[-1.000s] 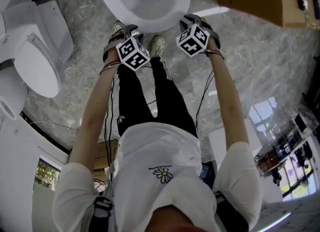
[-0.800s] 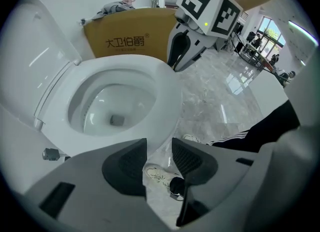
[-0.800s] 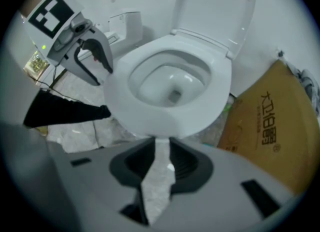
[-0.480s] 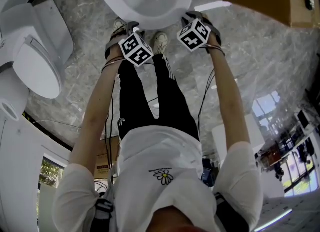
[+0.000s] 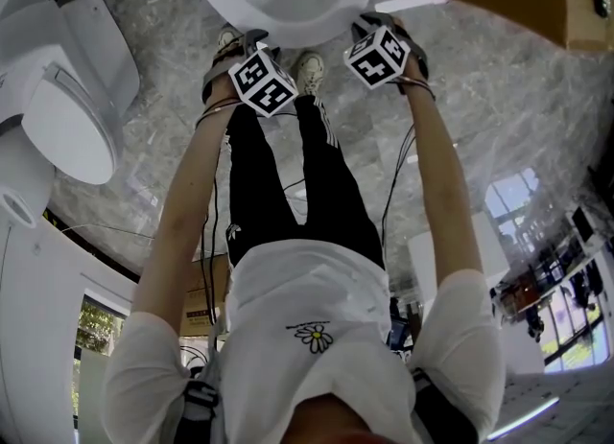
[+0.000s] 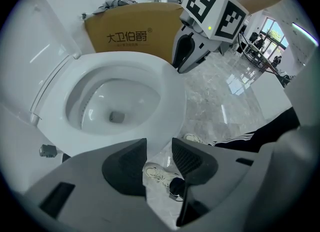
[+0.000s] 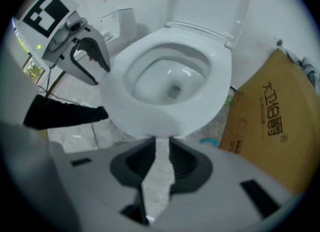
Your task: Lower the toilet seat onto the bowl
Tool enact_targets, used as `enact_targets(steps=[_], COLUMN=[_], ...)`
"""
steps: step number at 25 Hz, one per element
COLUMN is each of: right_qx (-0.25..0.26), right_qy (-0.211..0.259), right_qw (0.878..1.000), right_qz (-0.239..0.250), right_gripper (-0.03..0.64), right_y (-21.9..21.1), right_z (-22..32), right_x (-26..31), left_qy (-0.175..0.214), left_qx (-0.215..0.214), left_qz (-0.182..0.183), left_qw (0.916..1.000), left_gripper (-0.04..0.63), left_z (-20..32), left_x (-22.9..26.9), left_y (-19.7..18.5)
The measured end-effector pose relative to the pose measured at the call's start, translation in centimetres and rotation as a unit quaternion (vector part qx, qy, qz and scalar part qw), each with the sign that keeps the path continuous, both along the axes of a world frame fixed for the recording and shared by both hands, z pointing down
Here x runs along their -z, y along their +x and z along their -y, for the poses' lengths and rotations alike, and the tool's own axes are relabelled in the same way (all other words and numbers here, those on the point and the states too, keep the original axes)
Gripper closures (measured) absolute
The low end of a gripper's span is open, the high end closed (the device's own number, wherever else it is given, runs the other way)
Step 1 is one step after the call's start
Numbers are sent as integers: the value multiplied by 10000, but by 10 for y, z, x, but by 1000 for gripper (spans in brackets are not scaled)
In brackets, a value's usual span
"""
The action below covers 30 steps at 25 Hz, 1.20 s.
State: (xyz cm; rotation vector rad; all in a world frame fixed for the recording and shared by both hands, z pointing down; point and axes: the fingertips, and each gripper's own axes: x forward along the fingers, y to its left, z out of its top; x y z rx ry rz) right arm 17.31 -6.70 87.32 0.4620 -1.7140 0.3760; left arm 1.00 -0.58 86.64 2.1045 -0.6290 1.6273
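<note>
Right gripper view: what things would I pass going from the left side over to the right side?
The left gripper → toilet bowl → cardboard box.

Your left arm and right arm reach forward and down, straight and side by side. Your left gripper has its jaws apart, empty. Your right gripper is closing, with a narrow gap and nothing between the jaws.

The toilet bowl looked like glossy, smooth ceramic; the floor was polished veined stone; the box was matt cardboard.
</note>
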Motion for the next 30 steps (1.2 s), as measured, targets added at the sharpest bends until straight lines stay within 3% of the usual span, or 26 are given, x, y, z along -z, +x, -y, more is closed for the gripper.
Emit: enact_targets(steps=[3,6,10,14,17,22,26,30], right_qx=[-165,-293,-492,-660,-813,-1211,-1715,-1939], right_qy=[42,398,830,1753,2381,3396,4060,4641], right_qw=[9999,9987,9953,9813,9643,9205,8684,8119], right_qz=[-11,-156,1,442,827,1505,2272,2962], right_gripper=[520,552,558,575,581,583,583,583], right_y=[1,8,9,1,-7,-15,-20,-26], right_z=[0,13,34,78,84,73,50,15], right_x=[2,16,69,162,246,390,492,565], left_qy=[25,141,456,1115,1572,2649,3456,3997], left_qx=[2,66,395,1070,1702,2264,2268,2490], left_qz=[-4,-102,-371,-994,-1718,-2826,-3296,-3565], left_qw=[10000,9998,9975,9830,9575,8937,8488,8069], left_gripper=[420,420,439,460,497,554,564,574], left_z=[1,7,26,81,103,117,100,73], left_x=[4,21,69,149,231,391,495,557], left_y=[0,4,8,16,23,33,39,35])
